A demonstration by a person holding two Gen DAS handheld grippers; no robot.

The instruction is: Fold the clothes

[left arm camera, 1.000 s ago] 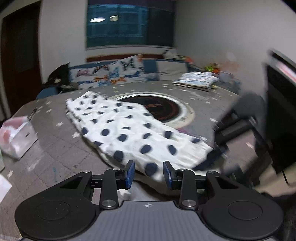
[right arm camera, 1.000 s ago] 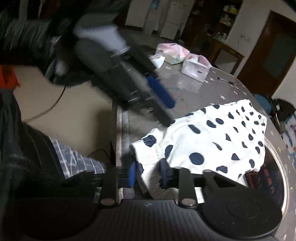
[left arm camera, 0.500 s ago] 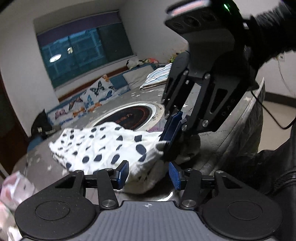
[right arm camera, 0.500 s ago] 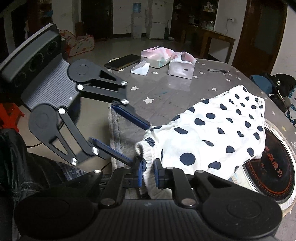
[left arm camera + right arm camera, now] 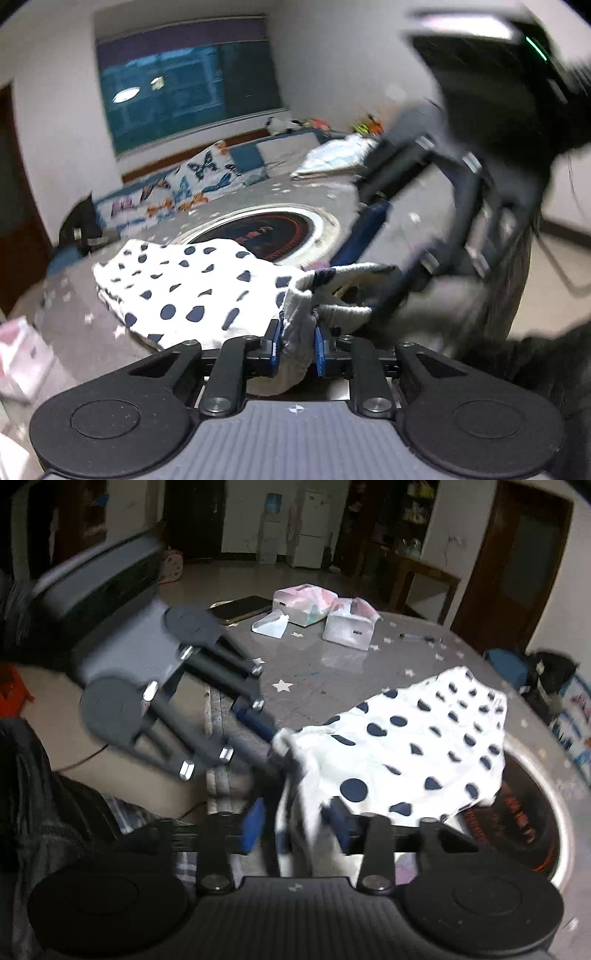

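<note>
Now your left gripper (image 5: pixel 297 345) is closing on the waistband of the dotted garment (image 5: pixel 192 280), while your right gripper (image 5: pixel 295 825) is opening around the hem, so the grip passes over.

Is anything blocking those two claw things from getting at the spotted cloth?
No. The polka-dot garment already lies between both sets of jaws: the left gripper is closing on its bunched edge, while the right gripper is opening around it.

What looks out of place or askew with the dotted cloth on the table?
The polka-dot garment lies crumpled, not flat; its near edge is bunched and hangs off the table. The left gripper is closing on that bunch, while the right gripper is opening around it.
</note>
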